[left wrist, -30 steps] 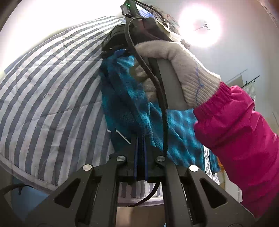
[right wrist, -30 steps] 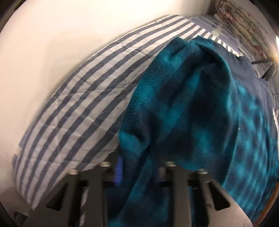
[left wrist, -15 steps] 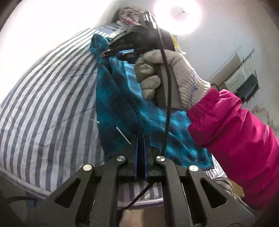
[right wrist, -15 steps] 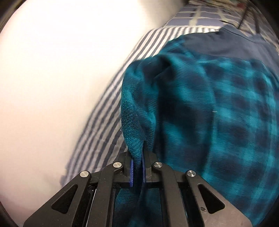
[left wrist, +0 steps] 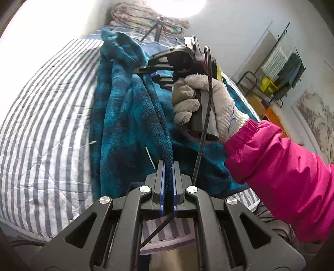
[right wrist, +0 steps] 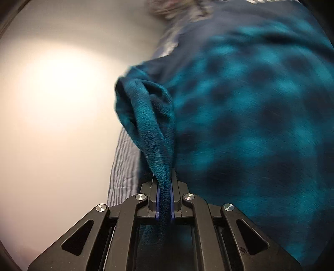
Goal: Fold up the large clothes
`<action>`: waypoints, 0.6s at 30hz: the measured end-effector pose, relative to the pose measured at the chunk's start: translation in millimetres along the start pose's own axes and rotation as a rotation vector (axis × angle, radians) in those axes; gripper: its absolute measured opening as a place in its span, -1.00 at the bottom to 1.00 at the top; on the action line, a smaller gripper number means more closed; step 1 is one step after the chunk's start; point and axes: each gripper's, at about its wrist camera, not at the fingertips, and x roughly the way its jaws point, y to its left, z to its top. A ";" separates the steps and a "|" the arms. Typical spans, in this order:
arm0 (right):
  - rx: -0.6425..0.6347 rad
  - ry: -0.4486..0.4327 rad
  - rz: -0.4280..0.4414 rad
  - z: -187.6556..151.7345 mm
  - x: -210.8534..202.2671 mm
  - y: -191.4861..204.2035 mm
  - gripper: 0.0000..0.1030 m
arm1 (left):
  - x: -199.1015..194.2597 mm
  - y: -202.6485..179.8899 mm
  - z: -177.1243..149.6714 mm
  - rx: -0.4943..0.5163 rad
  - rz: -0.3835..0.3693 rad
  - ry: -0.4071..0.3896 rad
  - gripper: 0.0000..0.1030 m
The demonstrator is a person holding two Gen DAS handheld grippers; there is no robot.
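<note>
A teal and dark blue checked fleece garment [left wrist: 127, 116] lies bunched lengthwise on a striped bed. My left gripper [left wrist: 168, 164] is shut on the near edge of the fleece, with a fold pinched between its blue pads. Farther along the same fold, my right gripper [left wrist: 144, 72] is held by a gloved hand [left wrist: 200, 100] and clamps the cloth. In the right wrist view, the right gripper [right wrist: 165, 177] is shut on a rolled hem of the garment [right wrist: 250, 116], which fills the right side, blurred by motion.
The bed's blue-and-white striped quilt [left wrist: 46, 125] spreads to the left. A pink sleeve [left wrist: 277, 164] crosses the lower right. Folded bedding [left wrist: 146, 14] lies at the bed's head. A metal rack [left wrist: 281, 62] stands by the far wall. A pale wall [right wrist: 58, 104] fills the right wrist view's left.
The right gripper closed on the fleece hem and swung away along the bed, drawing the cloth out lengthwise. The left gripper kept its hold and shifted sideways while rolling.
</note>
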 end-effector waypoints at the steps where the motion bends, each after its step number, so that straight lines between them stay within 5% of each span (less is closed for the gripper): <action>1: 0.049 -0.009 0.009 -1.5 -3.7 -14.8 -0.89 | 2.6 -1.4 0.1 0.005 0.001 0.007 -0.94; 7: 0.139 -0.014 -0.014 -13.8 -7.4 -42.3 -0.90 | 17.4 -4.8 4.4 0.028 0.010 0.038 -0.94; 18: -0.147 -0.031 -0.142 -7.5 -61.5 38.9 -0.79 | -11.6 -9.1 -12.1 0.081 -0.058 0.047 -0.94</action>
